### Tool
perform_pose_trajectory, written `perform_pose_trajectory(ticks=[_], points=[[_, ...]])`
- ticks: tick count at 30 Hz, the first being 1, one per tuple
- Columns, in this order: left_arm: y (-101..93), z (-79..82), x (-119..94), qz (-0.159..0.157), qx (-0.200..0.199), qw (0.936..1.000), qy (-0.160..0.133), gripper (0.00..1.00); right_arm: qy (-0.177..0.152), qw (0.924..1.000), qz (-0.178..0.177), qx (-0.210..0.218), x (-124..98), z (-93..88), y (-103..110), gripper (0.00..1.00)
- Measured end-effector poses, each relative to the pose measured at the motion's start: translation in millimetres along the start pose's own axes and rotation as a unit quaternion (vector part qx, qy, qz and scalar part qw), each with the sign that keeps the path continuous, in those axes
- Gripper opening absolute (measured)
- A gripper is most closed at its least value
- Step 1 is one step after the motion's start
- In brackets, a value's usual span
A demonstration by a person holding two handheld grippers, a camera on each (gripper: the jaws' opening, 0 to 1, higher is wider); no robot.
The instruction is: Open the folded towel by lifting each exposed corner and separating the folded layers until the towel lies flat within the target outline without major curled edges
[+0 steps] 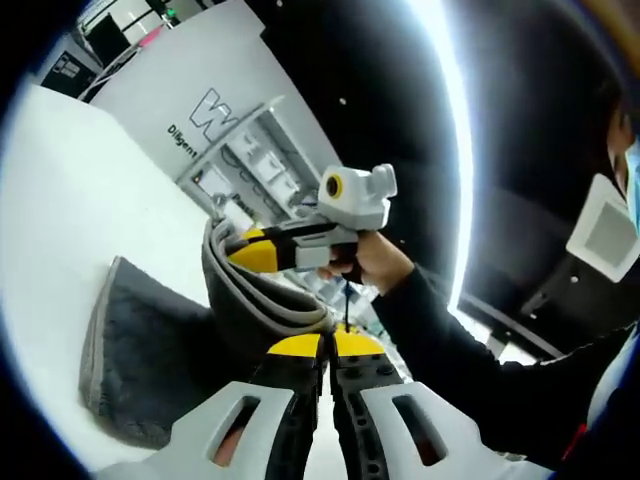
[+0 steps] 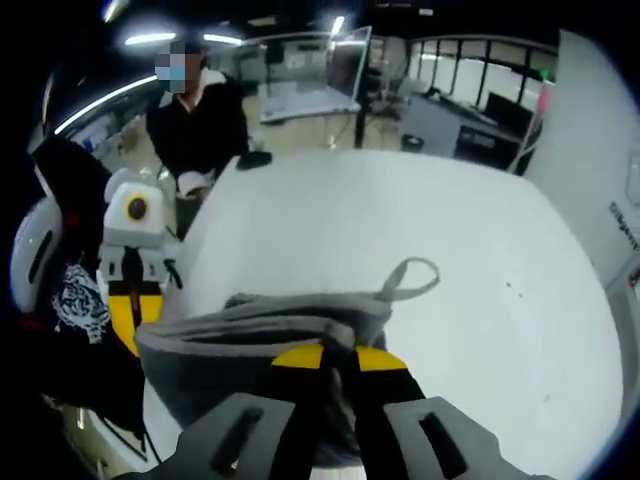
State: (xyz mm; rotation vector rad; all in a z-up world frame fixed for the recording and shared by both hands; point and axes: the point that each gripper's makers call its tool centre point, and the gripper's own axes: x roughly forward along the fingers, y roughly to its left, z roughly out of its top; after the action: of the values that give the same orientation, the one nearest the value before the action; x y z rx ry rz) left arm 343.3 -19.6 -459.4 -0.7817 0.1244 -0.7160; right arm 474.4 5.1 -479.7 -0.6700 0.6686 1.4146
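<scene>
Grey terry cloth, one towel point(image 1: 160, 350) with a paler edging, lies partly on the white table point(image 1: 70, 220) and is partly lifted off it. Two grippers work on it. In the left gripper view, the left gripper point(image 1: 327, 347) has its yellow-tipped jaws pressed together just beside a raised fold of the towel; whether cloth is caught between them cannot be told. Ahead of those jaws the right gripper point(image 1: 252, 250) comes in sideways, held by a hand point(image 1: 375, 262) in a dark sleeve, its yellow tips clamped on the towel's upper edge. In the right gripper view, the right gripper point(image 2: 338, 357) holds the towel's point(image 2: 250, 345) folded layers directly at its tips, one hanging loop point(image 2: 410, 277) sticking out beyond them. Left of it stands the left gripper point(image 2: 125, 310), upright. One person in dark clothes point(image 2: 200, 115) stands beyond the table's point(image 2: 450, 230) far edge.
</scene>
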Motion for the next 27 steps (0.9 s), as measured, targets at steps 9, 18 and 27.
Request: perform_pose_trajectory(ticks=[9,18,27], points=[[-3.7,-3.5,6.4,-0.007,0.002,0.9999,0.01,0.0,-0.002,1.0,-0.003,0.008,-5.2,-6.7,-1.8,0.05],[-9.1,-8.0,12.0,-0.01,0.006,0.9998,0.015,0.0,-0.005,0.9999,-0.006,0.01,-10.5,-11.4,-2.2,0.05],[-13.6,-10.2,16.1,-0.014,0.008,0.9997,0.018,0.0,-0.014,0.9998,-0.011,0.009,-18.3,-14.5,-2.3,0.05]])
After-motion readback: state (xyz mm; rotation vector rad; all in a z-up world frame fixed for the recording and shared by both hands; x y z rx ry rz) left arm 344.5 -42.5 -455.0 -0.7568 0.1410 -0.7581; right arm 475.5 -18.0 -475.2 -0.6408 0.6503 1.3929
